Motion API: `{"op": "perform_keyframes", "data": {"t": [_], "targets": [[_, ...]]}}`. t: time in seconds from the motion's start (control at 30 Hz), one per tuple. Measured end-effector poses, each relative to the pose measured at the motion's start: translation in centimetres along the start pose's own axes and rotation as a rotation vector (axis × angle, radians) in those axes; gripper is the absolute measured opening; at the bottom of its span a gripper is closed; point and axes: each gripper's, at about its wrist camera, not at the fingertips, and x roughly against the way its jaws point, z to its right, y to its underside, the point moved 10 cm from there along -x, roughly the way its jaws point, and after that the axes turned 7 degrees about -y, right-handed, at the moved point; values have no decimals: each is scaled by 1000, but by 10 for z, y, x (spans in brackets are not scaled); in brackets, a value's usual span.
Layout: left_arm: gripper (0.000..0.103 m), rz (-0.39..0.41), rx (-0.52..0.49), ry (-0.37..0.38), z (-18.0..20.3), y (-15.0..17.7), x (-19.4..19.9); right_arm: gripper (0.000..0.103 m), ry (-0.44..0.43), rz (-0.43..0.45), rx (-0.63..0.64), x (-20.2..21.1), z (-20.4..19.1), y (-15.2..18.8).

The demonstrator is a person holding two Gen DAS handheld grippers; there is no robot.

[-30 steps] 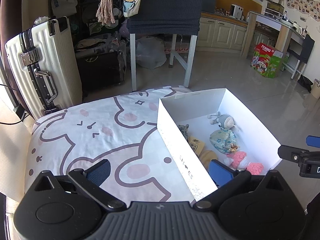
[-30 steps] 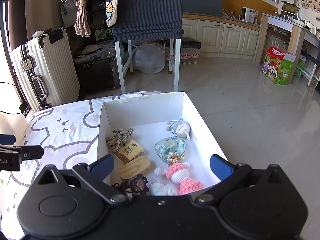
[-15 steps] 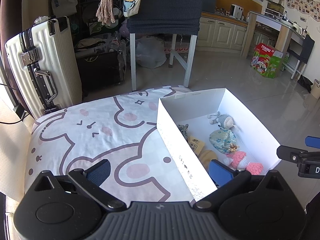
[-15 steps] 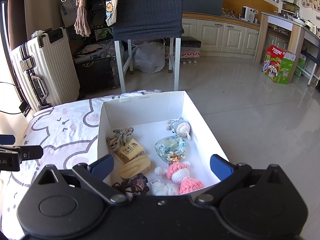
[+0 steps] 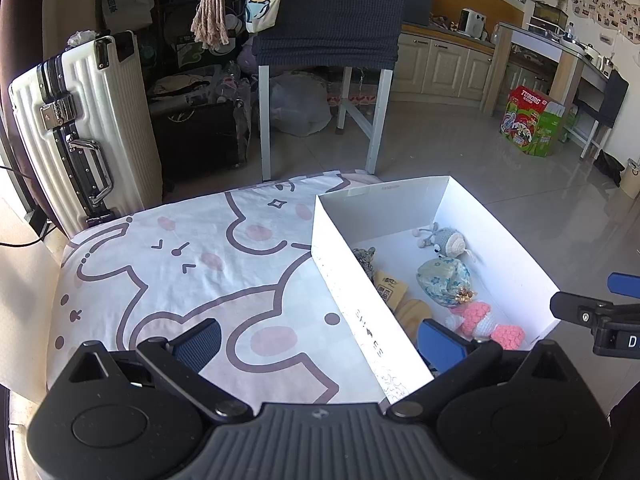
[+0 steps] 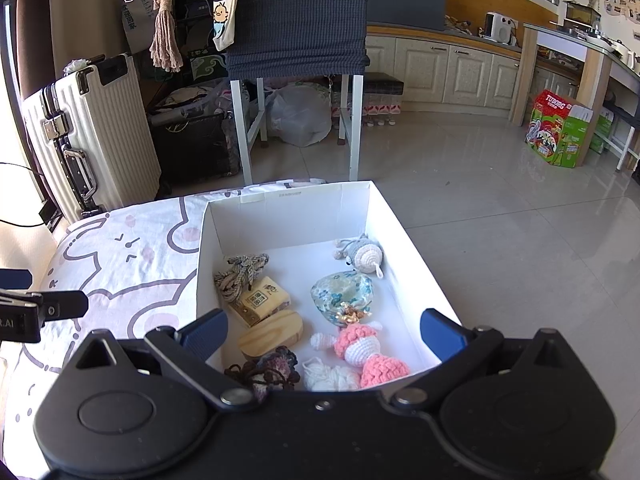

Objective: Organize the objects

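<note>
Inside the white box near the bed's right edge, your trinkets already sit; both the left gripper and right gripper gape empty, so little seems left.

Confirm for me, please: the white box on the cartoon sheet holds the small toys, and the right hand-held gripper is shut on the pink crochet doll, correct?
Not quite. The right hand-held gripper is open and holds nothing; the pink crochet doll lies on the floor of the white box, as the right wrist view shows. The box does sit on the cartoon sheet with the toys inside.

Matt white cardboard box holding fuzzy pink crocheted yarn doll, smooth pale oval wooden block, on printed cotton sheet.
</note>
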Motion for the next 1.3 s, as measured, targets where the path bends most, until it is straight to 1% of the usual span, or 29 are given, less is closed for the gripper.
{"op": "perform_keyframes", "data": {"t": [0.8, 1.3], "targets": [[103, 0, 2, 6, 1, -1, 1, 103, 1, -2, 2, -1, -1, 2], [103, -11, 12, 32, 3, -1, -1, 103, 0, -2, 4, -2, -1, 3]]}}
